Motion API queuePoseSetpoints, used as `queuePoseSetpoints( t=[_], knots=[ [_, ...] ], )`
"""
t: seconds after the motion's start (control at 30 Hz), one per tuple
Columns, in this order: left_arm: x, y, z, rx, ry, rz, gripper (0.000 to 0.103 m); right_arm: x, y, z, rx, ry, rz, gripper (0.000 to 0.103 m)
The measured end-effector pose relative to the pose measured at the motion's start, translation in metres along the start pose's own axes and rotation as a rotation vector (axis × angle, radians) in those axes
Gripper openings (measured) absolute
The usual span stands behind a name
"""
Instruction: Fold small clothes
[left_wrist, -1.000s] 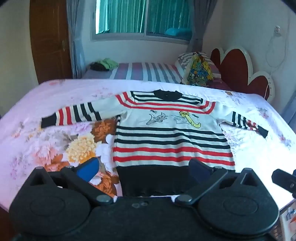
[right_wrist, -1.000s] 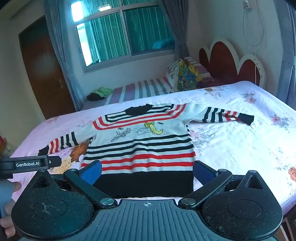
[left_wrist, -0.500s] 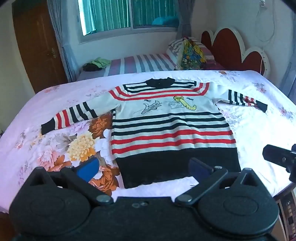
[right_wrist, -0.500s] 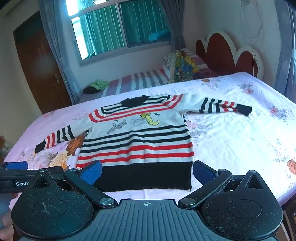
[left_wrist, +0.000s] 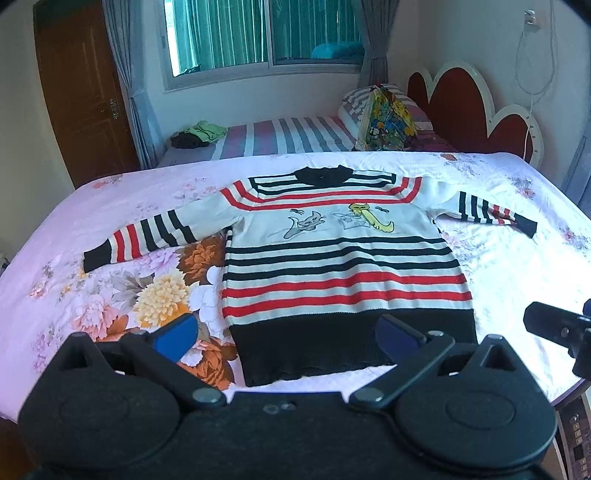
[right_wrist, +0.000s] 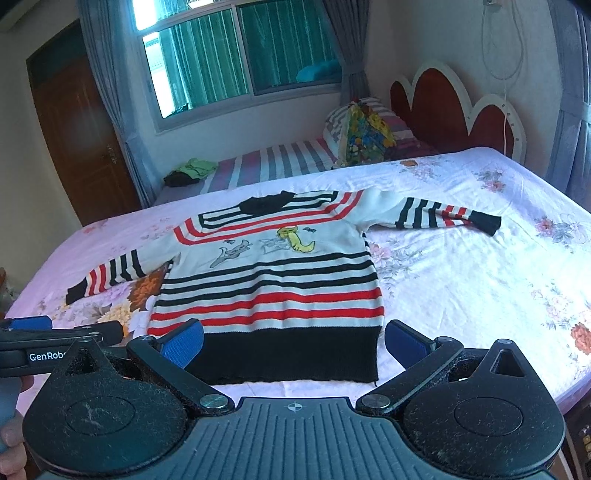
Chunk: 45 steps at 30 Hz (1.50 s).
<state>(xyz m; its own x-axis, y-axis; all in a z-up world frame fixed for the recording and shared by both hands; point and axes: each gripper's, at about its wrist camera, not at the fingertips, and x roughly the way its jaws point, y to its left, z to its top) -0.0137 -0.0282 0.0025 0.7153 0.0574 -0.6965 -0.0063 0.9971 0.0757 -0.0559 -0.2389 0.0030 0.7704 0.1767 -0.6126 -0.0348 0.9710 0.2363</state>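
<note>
The striped sweater lies flat, face up, on the bed, its black hem along the near edge and its black collar toward the far edge; both sleeves are spread outward, the left sleeve over the large flower print toward the left edge, the right sleeve toward the right edge. No fold is visible; the task is judged to be at its start. The left gripper hangs above the near edge over the hem, fingers spread wide and grasping nothing. The right gripper is likewise above the near edge, fingers released and empty, clear of the fabric. In the right wrist view the left gripper's body shows at the lower left, with part of the person's hand on its handle. The step in hand appears to be the approach for the first fold. Recommended practice: take each sleeve at its black cuff, or the body at a hem corner and the matching shoulder, so the knit lifts as one layer without pinching the sheet beneath. Close the fingers on the edge only, lift low, and carry the sleeve straight across the chest so the stripes stay aligned. The knit looks soft and stretchy; dragging could skew the body or bunch the hem. A striped second bed and a colourful bag lie beyond the far edge, well apart from the work.
</note>
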Motion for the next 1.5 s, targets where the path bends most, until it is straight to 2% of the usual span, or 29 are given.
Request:
queuePoseSetpoints(
  t=[1.5],
  knots=[
    [0.011, 0.01, 0.004, -0.025, -0.004, -0.013, 0.102, 0.015, 0.001, 0.003, 0.001, 0.008, -0.03, 0.103]
  ],
)
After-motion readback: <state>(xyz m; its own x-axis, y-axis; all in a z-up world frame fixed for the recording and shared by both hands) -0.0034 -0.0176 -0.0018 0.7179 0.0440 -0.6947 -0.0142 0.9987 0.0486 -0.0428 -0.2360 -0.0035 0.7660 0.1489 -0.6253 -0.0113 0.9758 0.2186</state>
